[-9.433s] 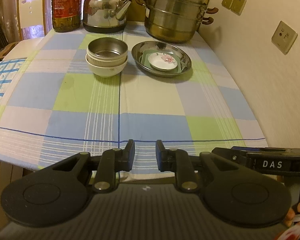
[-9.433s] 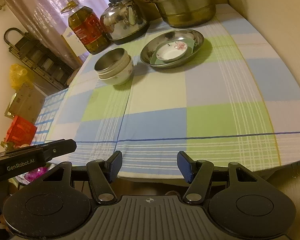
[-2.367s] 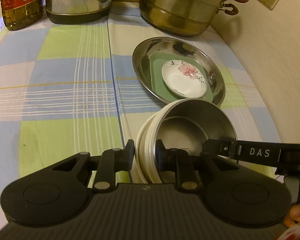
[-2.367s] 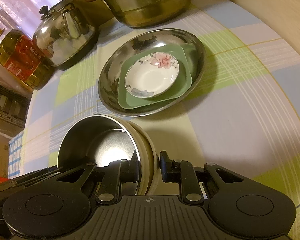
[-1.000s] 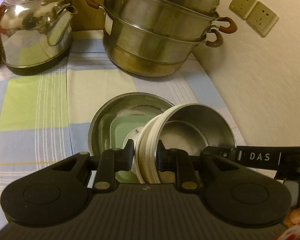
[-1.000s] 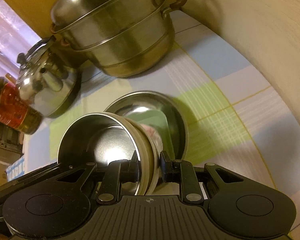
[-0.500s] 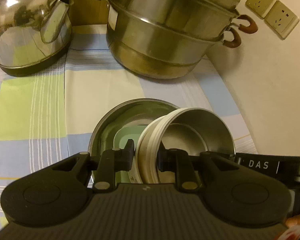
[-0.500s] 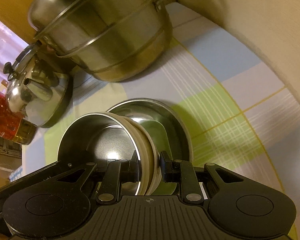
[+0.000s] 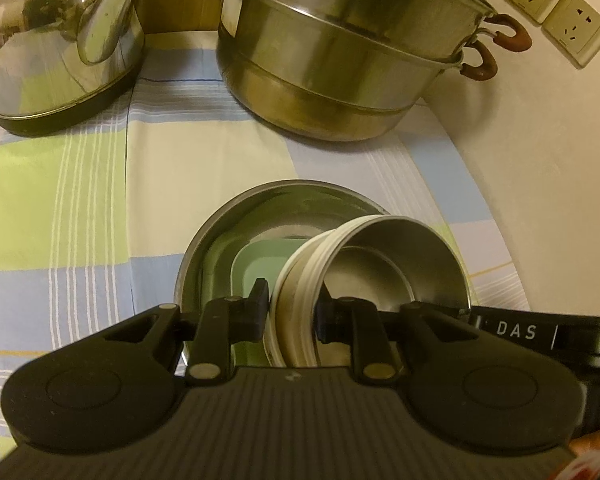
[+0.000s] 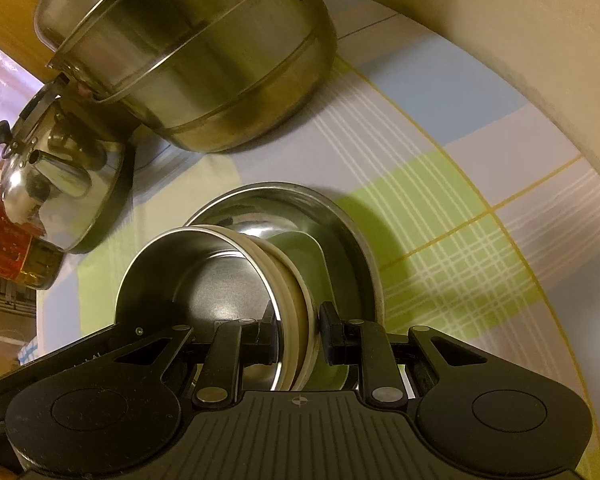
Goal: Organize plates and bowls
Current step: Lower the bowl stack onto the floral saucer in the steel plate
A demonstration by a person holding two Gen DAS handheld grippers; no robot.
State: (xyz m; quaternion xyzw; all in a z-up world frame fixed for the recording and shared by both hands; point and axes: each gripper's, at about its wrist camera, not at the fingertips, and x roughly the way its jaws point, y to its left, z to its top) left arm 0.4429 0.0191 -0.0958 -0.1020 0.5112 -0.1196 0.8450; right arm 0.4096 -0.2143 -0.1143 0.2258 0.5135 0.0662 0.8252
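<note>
Low centre of both frames: I have the bowl stack [image 9: 300,280], a steel bowl [image 10: 204,280] nested in a cream one, pinched by its rim from two sides.
Left gripper [image 9: 290,312]: narrowly parted, one finger outside the cream wall, one inside the steel bowl, clamped on the rim.
Right gripper [image 10: 298,334]: the same narrow pinch on the opposite rim.
Where the stack is: tilted, just over the steel plate [image 9: 220,240], which carries the green dish [image 9: 256,264]; whether the base touches, I cannot tell.
Risk, slip: I judge the nested rims could slide apart, since steel on glazed cream gives little friction.
Risk, landing: a tilted base may catch the green dish's edge, or whatever is hidden beneath, and rock.
Risk, release: letting go unevenly would tip the stack toward the slower side.
Risk, clearance: the steamer pot [image 10: 204,52] and kettle [image 9: 60,44] stand near in the upper frame; a wide swing could knock them.
</note>
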